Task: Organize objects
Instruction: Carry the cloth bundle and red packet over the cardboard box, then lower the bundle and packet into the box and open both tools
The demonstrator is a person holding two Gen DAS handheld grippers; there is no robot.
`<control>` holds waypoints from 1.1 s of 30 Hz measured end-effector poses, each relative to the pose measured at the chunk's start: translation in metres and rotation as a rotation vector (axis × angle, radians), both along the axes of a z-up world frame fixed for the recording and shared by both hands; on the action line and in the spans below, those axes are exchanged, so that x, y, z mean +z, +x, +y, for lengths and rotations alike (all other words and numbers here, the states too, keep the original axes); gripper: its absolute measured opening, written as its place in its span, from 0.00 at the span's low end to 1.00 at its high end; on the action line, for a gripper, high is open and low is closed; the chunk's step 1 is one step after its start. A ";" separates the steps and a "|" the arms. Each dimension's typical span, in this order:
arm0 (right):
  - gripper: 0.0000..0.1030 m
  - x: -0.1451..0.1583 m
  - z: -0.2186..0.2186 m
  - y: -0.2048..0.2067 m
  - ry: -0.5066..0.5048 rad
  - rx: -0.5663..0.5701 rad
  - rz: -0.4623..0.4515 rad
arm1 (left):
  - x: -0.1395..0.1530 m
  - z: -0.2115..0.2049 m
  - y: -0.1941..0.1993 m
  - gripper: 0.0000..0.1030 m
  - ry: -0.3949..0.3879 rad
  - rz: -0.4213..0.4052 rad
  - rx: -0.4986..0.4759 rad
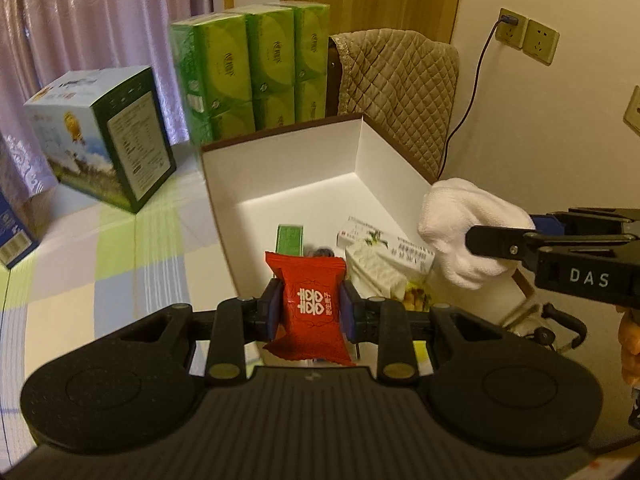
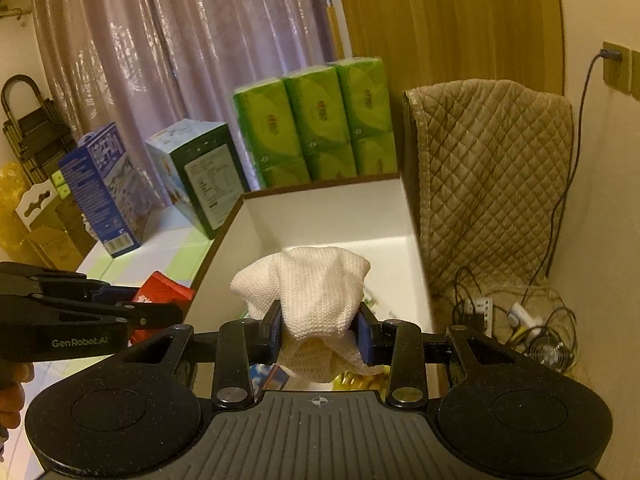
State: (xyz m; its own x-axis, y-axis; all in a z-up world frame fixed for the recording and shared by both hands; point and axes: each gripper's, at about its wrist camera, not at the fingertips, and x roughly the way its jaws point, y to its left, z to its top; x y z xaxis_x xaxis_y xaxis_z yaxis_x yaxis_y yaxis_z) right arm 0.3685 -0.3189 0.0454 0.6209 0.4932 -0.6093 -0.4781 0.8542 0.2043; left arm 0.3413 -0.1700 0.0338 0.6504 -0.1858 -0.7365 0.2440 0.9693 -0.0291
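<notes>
**A:** So where's everything right now?

**B:** My left tongs [image 1: 311,309] are clamped on the red foil snack packet [image 1: 310,304], right tongs [image 2: 319,330] on the crumpled white cloth [image 2: 310,292]. Both hover over the white open cardboard box [image 1: 280,168], right deeper inside.

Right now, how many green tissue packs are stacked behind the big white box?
6 visible: three upper green plastic tissue packs, left, middle, right, and three beneath, left, middle, right. More may hide behind.
</notes>
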 end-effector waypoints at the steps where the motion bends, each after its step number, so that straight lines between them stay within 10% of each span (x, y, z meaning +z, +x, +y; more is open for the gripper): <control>1: 0.32 -0.002 0.001 0.007 -0.003 -0.001 0.002 | -0.002 -0.003 0.008 0.25 0.006 0.003 0.000; 33: 0.32 -0.070 0.058 0.170 -0.155 0.061 0.053 | -0.069 -0.024 0.183 0.25 0.138 0.103 0.029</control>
State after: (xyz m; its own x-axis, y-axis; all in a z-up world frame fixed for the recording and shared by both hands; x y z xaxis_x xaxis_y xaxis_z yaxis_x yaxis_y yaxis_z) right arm 0.5383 -0.2608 -0.0242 0.5581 0.4263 -0.7119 -0.5217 0.8474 0.0984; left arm 0.5246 -0.1937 -0.0354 0.5740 -0.0605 -0.8166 0.2185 0.9724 0.0815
